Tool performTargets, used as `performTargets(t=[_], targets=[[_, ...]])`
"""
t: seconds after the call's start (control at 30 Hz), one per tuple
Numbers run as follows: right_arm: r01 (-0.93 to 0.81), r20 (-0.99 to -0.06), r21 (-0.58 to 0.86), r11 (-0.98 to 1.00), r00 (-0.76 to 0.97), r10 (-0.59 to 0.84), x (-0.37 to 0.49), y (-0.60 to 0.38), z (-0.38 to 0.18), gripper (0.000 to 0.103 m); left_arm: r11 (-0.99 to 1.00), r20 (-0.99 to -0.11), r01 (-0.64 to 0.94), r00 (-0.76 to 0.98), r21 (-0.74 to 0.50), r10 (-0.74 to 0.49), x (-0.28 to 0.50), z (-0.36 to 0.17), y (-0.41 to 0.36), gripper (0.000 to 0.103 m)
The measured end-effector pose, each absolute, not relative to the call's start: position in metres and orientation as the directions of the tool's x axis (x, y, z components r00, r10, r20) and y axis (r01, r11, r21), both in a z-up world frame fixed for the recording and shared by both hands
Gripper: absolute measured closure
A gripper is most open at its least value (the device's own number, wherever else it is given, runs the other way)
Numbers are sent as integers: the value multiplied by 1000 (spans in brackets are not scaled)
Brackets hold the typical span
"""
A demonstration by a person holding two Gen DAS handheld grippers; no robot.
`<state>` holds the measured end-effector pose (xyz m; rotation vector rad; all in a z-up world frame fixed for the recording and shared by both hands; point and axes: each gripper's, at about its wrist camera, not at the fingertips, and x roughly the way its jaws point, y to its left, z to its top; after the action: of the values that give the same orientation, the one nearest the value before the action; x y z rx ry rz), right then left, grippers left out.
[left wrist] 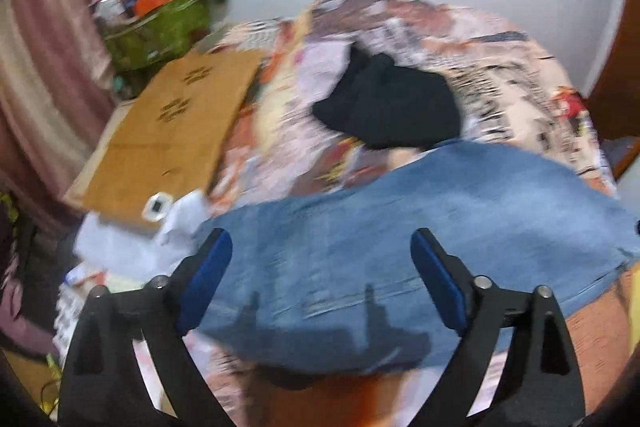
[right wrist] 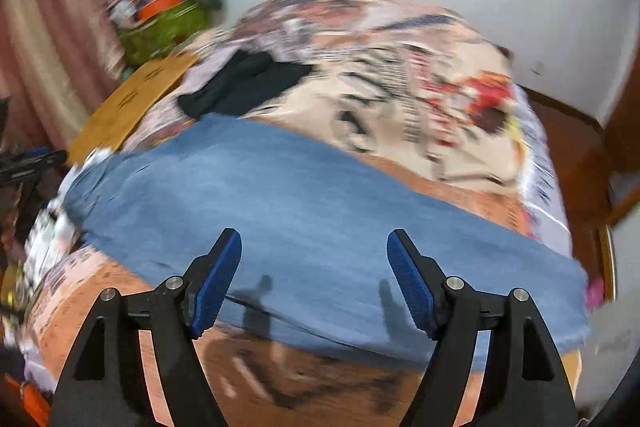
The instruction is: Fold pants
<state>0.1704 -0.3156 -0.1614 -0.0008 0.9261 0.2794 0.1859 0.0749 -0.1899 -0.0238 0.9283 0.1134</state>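
Observation:
Blue denim pants [left wrist: 400, 227] lie flat across the patterned bed cover [left wrist: 500, 75], also seen from the right wrist as a long blue band [right wrist: 300, 195]. My left gripper [left wrist: 322, 243] hovers above the pants with its blue-padded jaws wide apart and nothing between them. My right gripper [right wrist: 314, 241] is likewise above the denim, open, holding nothing. Both views are motion-blurred.
A dark garment [left wrist: 392, 103] lies bunched on the bed beyond the pants. A brown cardboard sheet [left wrist: 172, 131] sits at the bed's left side, with a green bag of clutter [left wrist: 160, 27] behind it. A pink curtain [left wrist: 36, 67] hangs left; a wooden frame [right wrist: 580, 155] borders the right.

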Motion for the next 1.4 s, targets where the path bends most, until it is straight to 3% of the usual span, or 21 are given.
performTargets(t=[0.2,0.4,0.6,0.77,0.87,1.03,1.23,1.4], targets=[[49,-812,130,990,579,77,157,-414,-177,30,998,-829,65,559,9,-29,235,-198,-3,11],[291,-838,131,948,543,-50,134,-502,-195,30,979,-855,202,513,41,-71,262,-219,-72,11],[426,-854,144,893,509,-105,129,-548,-219,30,955,-893,291,442,51,-87,270,-243,-112,11],[433,-851,206,878,521,-58,137,-560,-233,30,945,-888,313,455,92,-64,264,-249,-126,9],[427,-841,242,871,540,-31,144,-561,-241,46,951,-896,300,440,80,-63,267,-249,-125,9],[426,-839,247,870,544,-29,155,-559,-252,92,954,-900,290,432,81,-54,267,-248,-126,9],[402,-772,200,894,626,-109,154,-559,-227,98,941,-889,309,457,135,-23,263,-245,-134,9],[388,-808,118,914,573,-139,165,-556,-239,98,935,-881,319,474,153,-17,258,-244,-137,9]])
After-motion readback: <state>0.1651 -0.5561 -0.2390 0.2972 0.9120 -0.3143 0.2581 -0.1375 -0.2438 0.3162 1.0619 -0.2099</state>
